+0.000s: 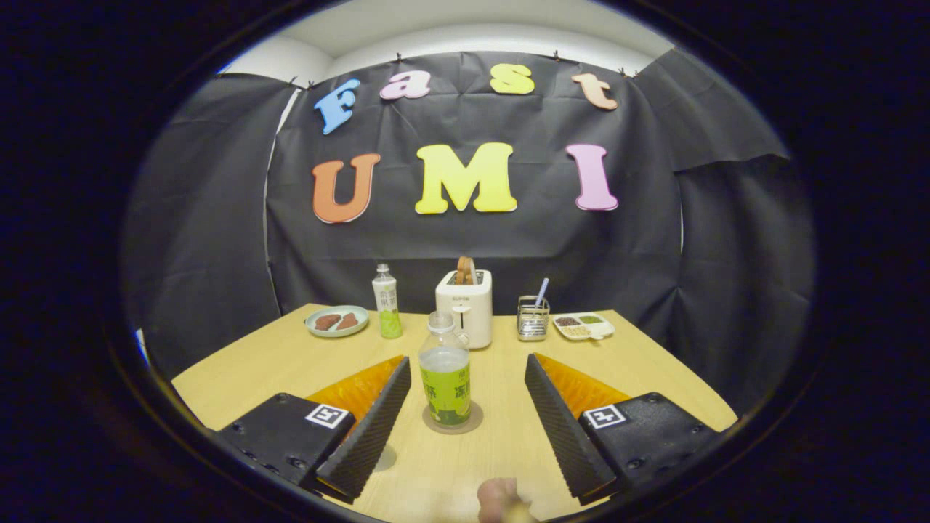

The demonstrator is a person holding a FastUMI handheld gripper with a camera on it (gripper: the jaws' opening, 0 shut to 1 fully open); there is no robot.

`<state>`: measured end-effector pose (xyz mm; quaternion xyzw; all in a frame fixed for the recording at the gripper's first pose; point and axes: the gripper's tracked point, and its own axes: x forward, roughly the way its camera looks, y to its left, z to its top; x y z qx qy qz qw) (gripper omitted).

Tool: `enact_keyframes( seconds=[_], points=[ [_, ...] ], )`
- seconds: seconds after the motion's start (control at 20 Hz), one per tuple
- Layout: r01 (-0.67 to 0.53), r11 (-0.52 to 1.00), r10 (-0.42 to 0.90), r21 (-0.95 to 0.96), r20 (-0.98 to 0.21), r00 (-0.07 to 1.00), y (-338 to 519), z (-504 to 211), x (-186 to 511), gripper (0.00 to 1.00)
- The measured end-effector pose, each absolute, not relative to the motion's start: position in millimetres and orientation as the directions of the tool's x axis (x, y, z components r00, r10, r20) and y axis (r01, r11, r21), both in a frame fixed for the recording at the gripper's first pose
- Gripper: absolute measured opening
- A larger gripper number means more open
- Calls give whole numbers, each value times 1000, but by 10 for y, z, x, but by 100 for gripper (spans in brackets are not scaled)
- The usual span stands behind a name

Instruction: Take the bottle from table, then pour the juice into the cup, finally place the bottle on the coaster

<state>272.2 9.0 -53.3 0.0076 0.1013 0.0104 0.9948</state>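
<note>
A clear bottle [445,378] with a green label and pale juice stands upright on a round brown coaster [472,423] on the wooden table [501,450]. It has no cap on its neck. My gripper [466,363] is open, one finger on each side of the bottle. The bottle stands nearer the left finger [374,425], and there are gaps on both sides, so neither finger touches it.
Along the table's far edge stand a plate with brown food [336,320], a second capped bottle [386,309], a white toaster [465,305] with bread, a wire holder [532,319] and a white snack tray [583,325]. A fingertip [498,500] shows near the front edge.
</note>
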Motion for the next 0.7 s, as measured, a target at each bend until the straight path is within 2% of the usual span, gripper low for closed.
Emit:
enact_keyframes(
  seconds=[0.15, 0.5, 0.7],
  points=[
    [15, 1000, -12, 15, -190, 982, -84, -339, 2255, 100],
    [13, 999, -20, -39, -177, 984, -148, -230, 1243, 100],
    [22, 998, -27, -63, -89, 996, -181, -81, 765, 100]
  ],
)
